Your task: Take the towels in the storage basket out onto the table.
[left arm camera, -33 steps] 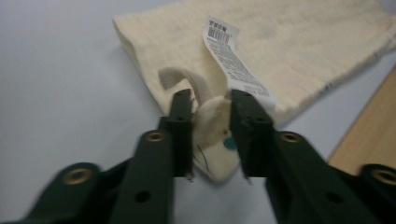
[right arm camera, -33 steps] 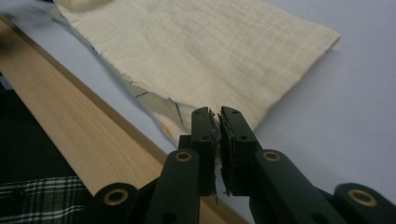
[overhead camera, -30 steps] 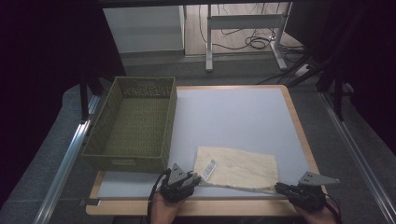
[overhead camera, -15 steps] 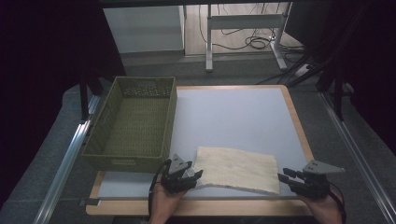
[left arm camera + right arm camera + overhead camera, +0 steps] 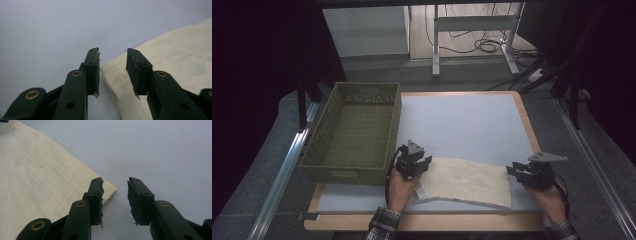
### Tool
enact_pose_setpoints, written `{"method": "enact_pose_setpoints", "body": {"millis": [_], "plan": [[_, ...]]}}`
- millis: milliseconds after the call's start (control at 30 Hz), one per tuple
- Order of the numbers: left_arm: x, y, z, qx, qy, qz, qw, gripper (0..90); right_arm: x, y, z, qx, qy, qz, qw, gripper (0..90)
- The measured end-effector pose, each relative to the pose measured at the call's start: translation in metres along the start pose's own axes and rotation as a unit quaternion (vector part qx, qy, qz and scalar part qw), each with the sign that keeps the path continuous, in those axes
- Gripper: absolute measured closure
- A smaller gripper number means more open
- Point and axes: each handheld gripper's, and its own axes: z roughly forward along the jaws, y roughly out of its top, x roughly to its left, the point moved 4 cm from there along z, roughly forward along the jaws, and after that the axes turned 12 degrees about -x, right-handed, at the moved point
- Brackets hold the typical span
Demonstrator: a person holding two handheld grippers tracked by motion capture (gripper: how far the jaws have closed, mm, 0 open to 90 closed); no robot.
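Left gripper (image 5: 113, 72): jaws apart, with a clear gap between the two black pads and nothing clamped. In the left gripper view the gap sits over the corner of the cream cloth (image 5: 175, 65); the edge of the fabric runs up between the jaws, the right-hand jaw over cloth, the left-hand jaw over bare table surface. Whether the pads touch the fabric cannot be told.

Right gripper (image 5: 115, 200): jaws likewise apart and empty. In the right gripper view a corner of the cloth (image 5: 45, 182) lies under the left-hand jaw and ends just short of the gap — the right-hand jaw stands over bare table.

High view: the left gripper (image 5: 414, 162) is at the left end of the cloth (image 5: 467, 182), the right gripper (image 5: 532, 172) at its right end, each held in a hand entering from the bottom edge; a checked sleeve shows at both wrists. The cloth is folded into a long flat strip and lies along the near edge of the table, between the two grippers. A small white tag projects from its near-left corner.

Surroundings: the pale grey-blue table (image 5: 462, 120) has a wooden border. A green woven basket (image 5: 354, 135) stands on its left side — just beside the left gripper, apart from the cloth.
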Motion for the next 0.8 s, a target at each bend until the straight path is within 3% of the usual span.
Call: {"method": "enact_pose_setpoints", "body": {"millis": [133, 200, 300, 400, 467, 533, 633, 700, 800], "plan": [[0.006, -0.001, 0.008, 0.006, 0.008, -0.007, 0.9999, 63.8, -0.003, 0.0, 0.006, 0.0, 0.003, 0.002, 1.0, 64.2], [0.009, -0.003, 0.011, 0.013, 0.014, -0.004, 0.9998, 59.8, -0.003, -0.001, 0.011, 0.0, 0.008, 0.002, 1.0, 63.6], [0.006, -0.008, 0.017, 0.027, 0.023, 0.012, 0.9993, 56.1, 0.001, -0.005, 0.02, 0.018, 0.01, -0.012, 0.9997, 62.4], [0.005, -0.012, 0.02, 0.035, 0.019, 0.013, 0.9991, 56.1, 0.005, -0.01, 0.026, 0.025, 0.015, -0.024, 0.9993, 65.8], [0.004, -0.014, 0.022, 0.026, 0.0, -0.005, 0.9996, 60.9, 0.006, -0.01, 0.026, 0.026, 0.025, -0.017, 0.9992, 76.4], [0.002, -0.015, 0.021, 0.025, -0.013, -0.007, 0.9996, 68.7, 0.009, -0.011, 0.026, 0.028, 0.035, -0.01, 0.9989, 84.3], [-0.002, -0.015, 0.02, 0.025, -0.026, -0.01, 0.9993, 84.0, 0.011, -0.009, 0.025, 0.035, 0.027, -0.026, 0.9987, 86.2], [-0.003, -0.014, 0.019, 0.02, -0.031, -0.007, 0.9993, 86.5, 0.01, -0.005, 0.023, 0.033, 0.017, -0.038, 0.9986, 86.4], [-0.002, -0.011, 0.018, 0.009, -0.034, -0.01, 0.9993, 86.9, 0.005, 0.0, 0.022, 0.026, 0.012, -0.037, 0.9989, 86.4]]}}
